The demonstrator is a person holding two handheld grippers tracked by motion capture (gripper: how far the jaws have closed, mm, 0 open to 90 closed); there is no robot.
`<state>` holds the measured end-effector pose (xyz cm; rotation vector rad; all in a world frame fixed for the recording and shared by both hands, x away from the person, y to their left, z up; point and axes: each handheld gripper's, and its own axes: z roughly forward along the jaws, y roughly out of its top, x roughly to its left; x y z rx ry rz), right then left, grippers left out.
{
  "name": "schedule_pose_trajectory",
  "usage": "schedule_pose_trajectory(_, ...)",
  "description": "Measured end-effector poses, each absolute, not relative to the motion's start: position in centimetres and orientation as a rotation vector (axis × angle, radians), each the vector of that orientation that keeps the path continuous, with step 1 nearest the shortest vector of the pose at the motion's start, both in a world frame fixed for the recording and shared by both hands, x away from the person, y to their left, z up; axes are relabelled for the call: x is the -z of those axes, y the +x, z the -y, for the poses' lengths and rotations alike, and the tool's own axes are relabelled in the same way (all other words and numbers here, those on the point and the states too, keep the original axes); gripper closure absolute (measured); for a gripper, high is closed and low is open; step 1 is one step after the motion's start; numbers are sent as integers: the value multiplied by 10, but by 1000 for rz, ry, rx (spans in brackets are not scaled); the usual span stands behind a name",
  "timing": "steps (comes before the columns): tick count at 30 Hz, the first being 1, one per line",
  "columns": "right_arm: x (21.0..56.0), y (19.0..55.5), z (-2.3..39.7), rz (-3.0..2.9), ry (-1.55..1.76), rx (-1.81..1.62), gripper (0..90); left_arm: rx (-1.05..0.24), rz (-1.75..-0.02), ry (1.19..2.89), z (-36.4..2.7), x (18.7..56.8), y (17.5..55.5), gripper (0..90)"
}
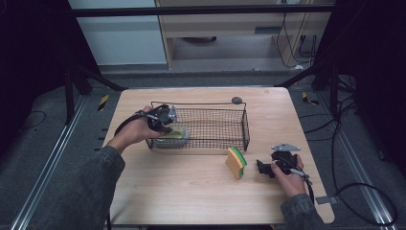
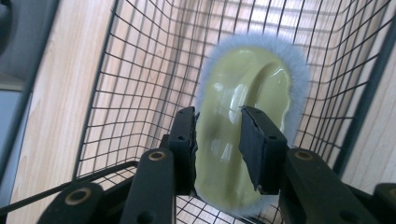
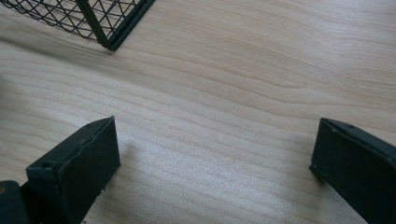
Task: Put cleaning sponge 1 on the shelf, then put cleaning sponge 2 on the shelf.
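Brush (image 2: pixel 243 93), pale yellow-green with a fringe of white bristles, lies at the left end of the black wire basket (image 1: pixel 225 128) on the wooden table (image 1: pixel 182 187); the left gripper (image 2: pixel 218 140) reaches into the basket, its jaws drawn in close on either side of the brush's raised handle, though whether the pads press on it I cannot tell. Well apart at the near right, the right gripper (image 3: pixel 210 163) hangs just above bare wood with its jaws spread wide and nothing between them, a yellow and green sponge (image 1: pixel 236 162) standing on edge just to its left.

Grey floor (image 1: pixel 43 158), dim surroundings
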<state>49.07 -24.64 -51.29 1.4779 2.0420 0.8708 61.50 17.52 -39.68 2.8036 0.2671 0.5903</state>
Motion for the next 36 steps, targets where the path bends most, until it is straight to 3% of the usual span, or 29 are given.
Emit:
schedule_pose_trajectory(7, 513, 491, 246, -2042, 1478, -870, 12, -627, -336, 2709, -176, 383, 610, 562)
schedule_pose_trajectory(13, 513, 491, 246, -2041, 1481, -868, 10, -678, -444, 2603, -176, 373, 601, 320)
schedule_pose_trajectory(14, 513, 491, 246, -2040, 1482, -867, 10, -677, -469, 2583, -176, 371, 599, 320)
schedule_pose_trajectory(15, 513, 491, 246, -2039, 1483, -867, 9, -672, -500, 2552, -176, 371, 597, 232)
schedule_pose_trajectory(20, 513, 491, 246, -2038, 1485, -868, 9, -678, -609, 2417, -179, 366, 578, 81)
schedule_pose_trajectory(25, 512, 491, 246, -2043, 1491, -867, 12, -675, -694, 2271, -190, 370, 546, 43)
schedule_pose_trajectory(30, 507, 490, 245, -2094, 1504, -823, 58, -691, -849, 2129, -210, 401, 505, 42)
schedule_pose_trajectory(36, 498, 477, 235, -2182, 1494, -805, 105, -721, -918, 2119, -219, 437, 475, 51)
